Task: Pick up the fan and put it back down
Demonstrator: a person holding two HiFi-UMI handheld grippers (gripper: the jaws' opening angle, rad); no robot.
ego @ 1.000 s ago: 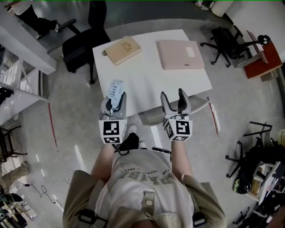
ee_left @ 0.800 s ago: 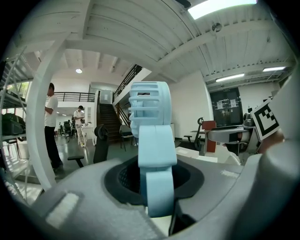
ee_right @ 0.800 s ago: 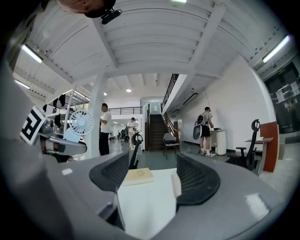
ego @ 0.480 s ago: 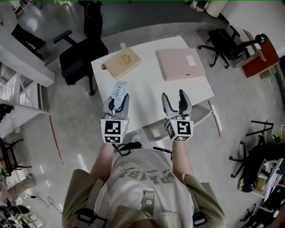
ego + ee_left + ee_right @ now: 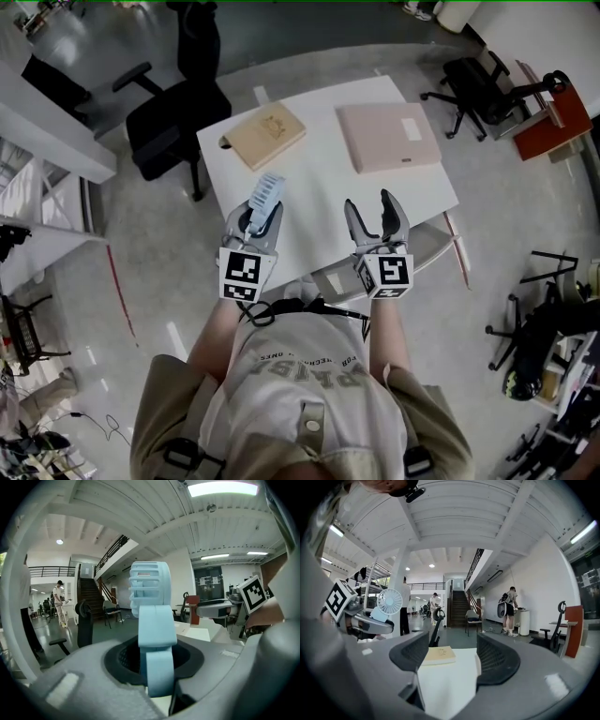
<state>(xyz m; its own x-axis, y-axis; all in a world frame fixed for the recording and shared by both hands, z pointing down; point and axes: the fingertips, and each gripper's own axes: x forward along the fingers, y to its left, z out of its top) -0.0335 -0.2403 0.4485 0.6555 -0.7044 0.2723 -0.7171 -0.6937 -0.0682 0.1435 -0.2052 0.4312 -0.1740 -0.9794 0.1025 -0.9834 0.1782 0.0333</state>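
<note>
The left gripper (image 5: 258,220) grips the handle of the small pale-blue plastic handheld fan (image 5: 151,620), held over the near edge of the white rectangular table (image 5: 319,202). Only the right gripper view shows the fan's round face. The right gripper (image 5: 454,656) has its 2 jaws apart, empty.

A white desk (image 5: 319,187) stands on a glossy grey floor (image 5: 159,281), black office chairs (image 5: 169,122) nearby; a staircase (image 5: 459,606) rises beyond.
</note>
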